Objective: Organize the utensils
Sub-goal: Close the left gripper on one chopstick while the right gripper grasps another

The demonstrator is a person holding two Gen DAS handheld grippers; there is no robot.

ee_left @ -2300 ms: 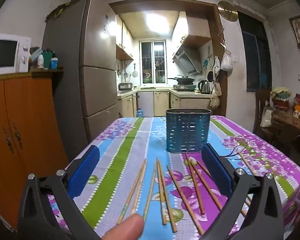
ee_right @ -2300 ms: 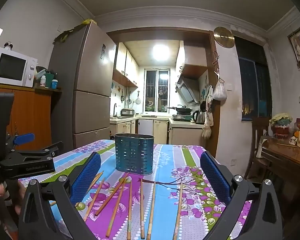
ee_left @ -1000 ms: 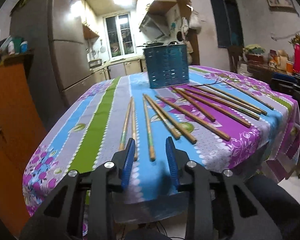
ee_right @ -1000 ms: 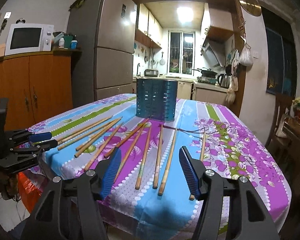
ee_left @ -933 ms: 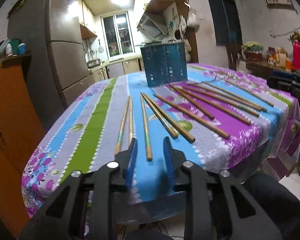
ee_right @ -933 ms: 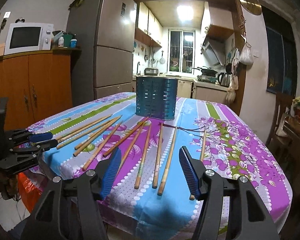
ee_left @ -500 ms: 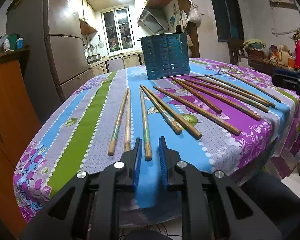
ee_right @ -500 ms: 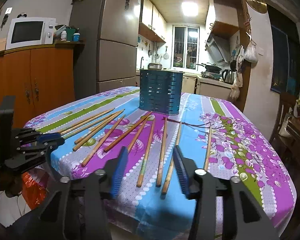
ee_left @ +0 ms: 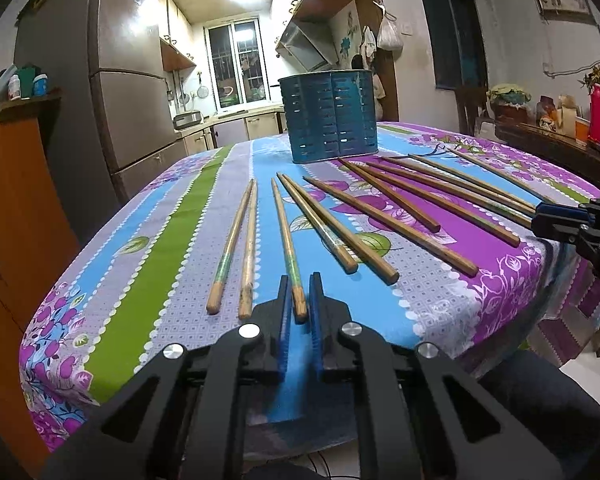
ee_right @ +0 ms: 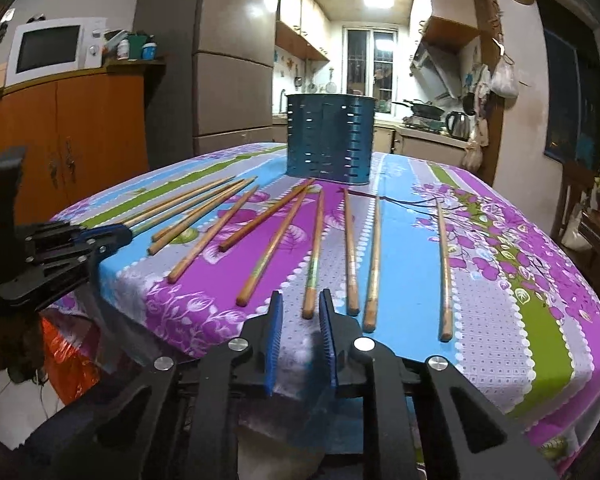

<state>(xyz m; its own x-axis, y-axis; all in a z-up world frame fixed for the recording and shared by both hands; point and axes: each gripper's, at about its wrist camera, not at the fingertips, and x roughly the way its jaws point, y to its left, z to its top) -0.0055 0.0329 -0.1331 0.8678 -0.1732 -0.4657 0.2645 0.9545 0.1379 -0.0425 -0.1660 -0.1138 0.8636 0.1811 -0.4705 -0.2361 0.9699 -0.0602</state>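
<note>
Kitchen-side counter [ee_left: 172,240] carries light, stiff, roll-prone chopsticks. Your left gripper [ee_left: 299,300] has just clenched onto a chopstick's [ee_left: 286,240] near butt; your right gripper [ee_right: 302,312], still closing, brackets another chopstick [ee_right: 315,252] unpinched, so grip its near end firmly.

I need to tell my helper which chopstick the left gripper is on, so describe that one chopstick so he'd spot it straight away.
Start at the blue slotted holder on the floral tablecloth; chopsticks fan out from it toward the near edge. From the left come a close pair, then a single chopstick with a greenish band. Only its near end sits between the left gripper pads.
</note>
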